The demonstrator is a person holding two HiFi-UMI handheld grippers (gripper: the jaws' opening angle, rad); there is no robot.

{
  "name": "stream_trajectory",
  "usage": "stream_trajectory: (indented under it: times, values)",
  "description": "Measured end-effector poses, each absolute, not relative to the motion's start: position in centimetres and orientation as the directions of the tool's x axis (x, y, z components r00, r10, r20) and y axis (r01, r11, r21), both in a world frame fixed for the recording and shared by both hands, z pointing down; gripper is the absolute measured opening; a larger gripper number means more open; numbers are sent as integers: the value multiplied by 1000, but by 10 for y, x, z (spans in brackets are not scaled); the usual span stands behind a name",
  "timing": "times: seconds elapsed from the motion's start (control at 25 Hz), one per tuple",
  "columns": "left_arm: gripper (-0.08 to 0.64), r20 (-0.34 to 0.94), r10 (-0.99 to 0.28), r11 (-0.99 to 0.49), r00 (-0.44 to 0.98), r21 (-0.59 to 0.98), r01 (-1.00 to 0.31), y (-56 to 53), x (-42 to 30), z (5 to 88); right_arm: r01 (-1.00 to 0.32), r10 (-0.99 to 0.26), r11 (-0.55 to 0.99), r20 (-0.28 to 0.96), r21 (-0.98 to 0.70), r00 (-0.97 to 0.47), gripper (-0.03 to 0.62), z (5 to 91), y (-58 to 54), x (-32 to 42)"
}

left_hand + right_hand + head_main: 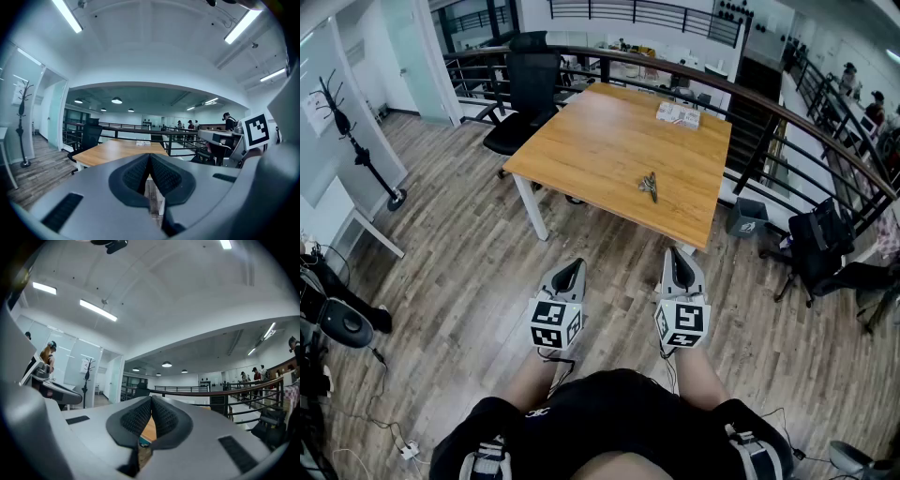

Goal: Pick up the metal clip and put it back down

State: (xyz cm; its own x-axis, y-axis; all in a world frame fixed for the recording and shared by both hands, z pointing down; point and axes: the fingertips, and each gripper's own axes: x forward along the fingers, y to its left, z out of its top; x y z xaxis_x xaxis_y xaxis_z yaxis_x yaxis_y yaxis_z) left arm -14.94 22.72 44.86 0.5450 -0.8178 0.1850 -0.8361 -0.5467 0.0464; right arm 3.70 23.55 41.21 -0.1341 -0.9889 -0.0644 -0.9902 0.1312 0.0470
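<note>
While on table (581, 141), metal clip (649, 185) untouched.

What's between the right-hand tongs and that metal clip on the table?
Nothing stands in the way. In the head view, only the near edge and bare wood of the table separate the right tongs from the metal clip.
</note>
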Motion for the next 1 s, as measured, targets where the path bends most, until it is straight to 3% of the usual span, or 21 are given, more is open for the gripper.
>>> stream_trajectory:
  times: [0.36, 1.0]
  values:
    - [11, 176, -810, -561, 559, 46, -827, 240, -154, 448, -994, -989, 106, -102, 24, -108, 17, 408, 248, 34]
    - [11, 171, -801, -569, 574, 83, -818, 256, -209, 468, -995, -995, 88, -41, 56, -91, 17, 437, 274, -14]
